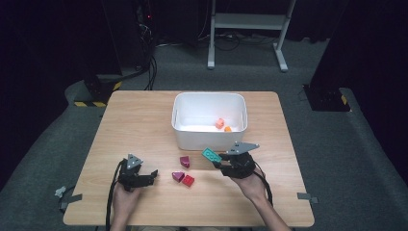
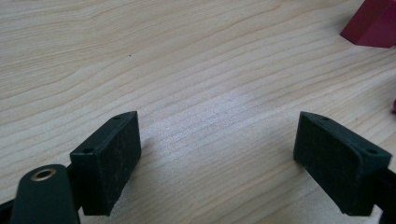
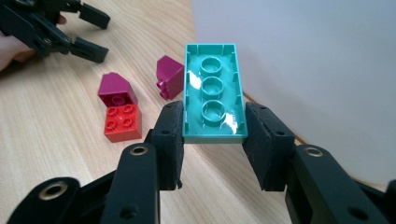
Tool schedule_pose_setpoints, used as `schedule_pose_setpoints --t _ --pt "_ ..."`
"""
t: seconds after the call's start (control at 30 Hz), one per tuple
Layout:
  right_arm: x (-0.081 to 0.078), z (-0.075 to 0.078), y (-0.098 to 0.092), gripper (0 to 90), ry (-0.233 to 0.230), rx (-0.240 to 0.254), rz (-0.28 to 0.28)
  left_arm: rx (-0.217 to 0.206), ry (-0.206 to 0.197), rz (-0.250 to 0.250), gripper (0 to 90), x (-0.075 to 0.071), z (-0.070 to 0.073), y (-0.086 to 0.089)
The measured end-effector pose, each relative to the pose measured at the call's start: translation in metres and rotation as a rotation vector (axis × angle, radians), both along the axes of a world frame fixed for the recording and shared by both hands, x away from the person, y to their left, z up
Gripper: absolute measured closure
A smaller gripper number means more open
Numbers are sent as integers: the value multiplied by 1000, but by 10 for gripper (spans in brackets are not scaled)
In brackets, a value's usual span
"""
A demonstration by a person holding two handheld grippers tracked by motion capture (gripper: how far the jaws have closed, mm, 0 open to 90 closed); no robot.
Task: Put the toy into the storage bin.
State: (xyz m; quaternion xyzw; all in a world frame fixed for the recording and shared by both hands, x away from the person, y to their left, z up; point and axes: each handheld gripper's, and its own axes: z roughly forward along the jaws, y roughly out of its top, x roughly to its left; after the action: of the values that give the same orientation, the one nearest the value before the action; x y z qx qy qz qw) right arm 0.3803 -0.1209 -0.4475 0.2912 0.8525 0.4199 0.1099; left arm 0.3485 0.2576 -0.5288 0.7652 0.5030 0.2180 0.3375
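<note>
My right gripper (image 3: pixel 214 140) is shut on a teal brick (image 3: pixel 214 100), held underside up so its hollow tubes show. In the high view that teal brick (image 1: pixel 211 155) hangs just in front of the white bin (image 1: pixel 210 138), off the table, with the right gripper (image 1: pixel 219 162) behind it. My left gripper (image 1: pixel 152 175) rests low near the table's front left, open, its pads (image 2: pixel 113 158) wide apart over bare wood. A red brick (image 1: pixel 188 180) and two magenta sloped bricks (image 1: pixel 178 176) (image 1: pixel 184 161) lie between the grippers.
Inside the white bin lie two orange pieces (image 1: pixel 220 123) (image 1: pixel 227 129). The wooden table (image 1: pixel 134 125) stands on grey carpet. A white frame's legs (image 1: pixel 248 29) stand beyond the far edge, with dark cabinets and cables at the back left.
</note>
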Motion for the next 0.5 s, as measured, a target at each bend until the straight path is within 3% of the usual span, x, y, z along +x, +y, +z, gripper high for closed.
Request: schedule_pose_setpoints --t 0.5 --pt "0 31 -5 591 -15 40 36 0 0 0 152 0 0 0"
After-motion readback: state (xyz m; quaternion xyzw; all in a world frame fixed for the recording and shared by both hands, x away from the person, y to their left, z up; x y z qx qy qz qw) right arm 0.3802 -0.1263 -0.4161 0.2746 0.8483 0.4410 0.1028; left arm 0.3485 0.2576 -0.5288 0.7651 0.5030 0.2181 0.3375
